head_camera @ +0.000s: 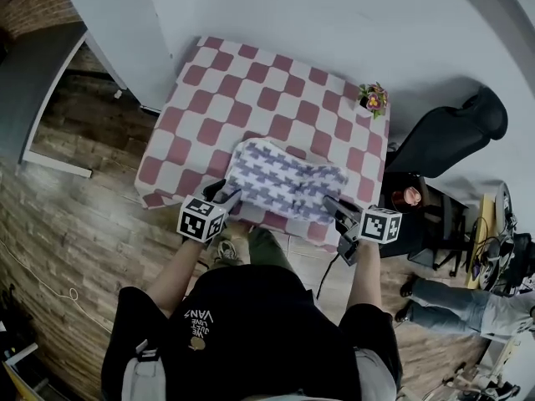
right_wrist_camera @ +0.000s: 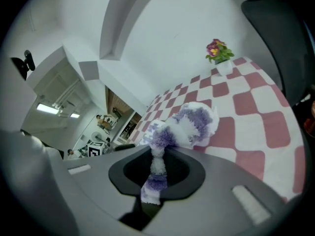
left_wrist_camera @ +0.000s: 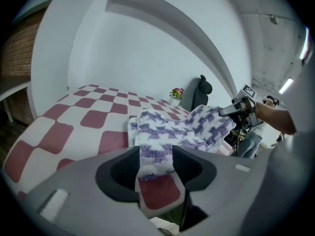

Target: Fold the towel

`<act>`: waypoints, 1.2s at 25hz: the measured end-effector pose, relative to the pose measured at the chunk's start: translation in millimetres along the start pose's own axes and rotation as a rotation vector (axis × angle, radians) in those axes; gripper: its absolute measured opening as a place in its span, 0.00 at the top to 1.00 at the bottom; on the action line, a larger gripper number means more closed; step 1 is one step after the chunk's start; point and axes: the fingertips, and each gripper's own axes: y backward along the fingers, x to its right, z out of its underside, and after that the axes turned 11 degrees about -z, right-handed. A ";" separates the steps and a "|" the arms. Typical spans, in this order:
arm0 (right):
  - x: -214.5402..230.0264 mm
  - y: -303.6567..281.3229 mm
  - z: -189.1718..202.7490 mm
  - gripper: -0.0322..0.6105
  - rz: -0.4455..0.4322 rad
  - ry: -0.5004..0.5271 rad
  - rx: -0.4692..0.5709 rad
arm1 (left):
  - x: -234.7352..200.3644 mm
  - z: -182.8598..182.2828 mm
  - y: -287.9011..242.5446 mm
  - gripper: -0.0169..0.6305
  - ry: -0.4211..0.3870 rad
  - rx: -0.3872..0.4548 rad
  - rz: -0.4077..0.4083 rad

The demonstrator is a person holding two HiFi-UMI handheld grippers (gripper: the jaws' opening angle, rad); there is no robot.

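One purple-and-white towel (head_camera: 284, 178) lies bunched at the near edge of the red-checked counter (head_camera: 209, 82). The counter's far half is bare but for one flower pot (head_camera: 373, 98) at the far right corner, and wood floor (head_camera: 75, 224) lies open on the left. Of the two tools at work, the left hand-held gripper (left_wrist_camera: 156, 156), jaws partly apart, clamps a thick fold at the towel's near left corner, while the right hand-held gripper (right_wrist_camera: 157, 163), jaws almost together, pinches a thin bunched strip at its near right corner.
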 end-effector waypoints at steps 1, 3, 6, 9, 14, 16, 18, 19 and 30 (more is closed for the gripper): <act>-8.9 -9.5 -2.3 0.87 -0.016 0.024 -0.022 | -1.0 0.2 4.2 0.69 0.008 0.009 -0.001; -28.3 -32.5 -6.2 0.87 -0.055 0.067 -0.073 | -3.0 0.3 13.3 0.69 0.027 0.032 -0.006; -55.5 -74.8 -11.9 0.87 -0.122 0.113 -0.147 | -5.8 -0.4 28.3 0.69 0.054 0.070 -0.019; -70.8 -117.8 -10.8 0.87 -0.168 0.143 -0.233 | -8.1 2.9 41.6 0.69 0.080 0.099 -0.031; -78.9 -184.9 9.4 0.87 -0.189 0.133 -0.394 | -25.3 20.3 62.8 0.69 0.129 0.109 -0.073; -75.5 -206.1 16.1 0.86 -0.162 0.127 -0.442 | -34.6 26.1 70.9 0.69 0.154 0.113 -0.095; -72.4 -223.4 17.9 0.85 -0.133 0.121 -0.451 | -43.2 31.9 78.2 0.69 0.177 0.115 -0.118; -73.2 -230.7 17.7 0.82 -0.130 0.120 -0.437 | -47.1 35.4 81.8 0.69 0.188 0.114 -0.129; -116.2 -229.0 -38.3 0.59 -0.290 0.302 -0.079 | -47.9 43.8 92.2 0.69 0.216 0.122 -0.126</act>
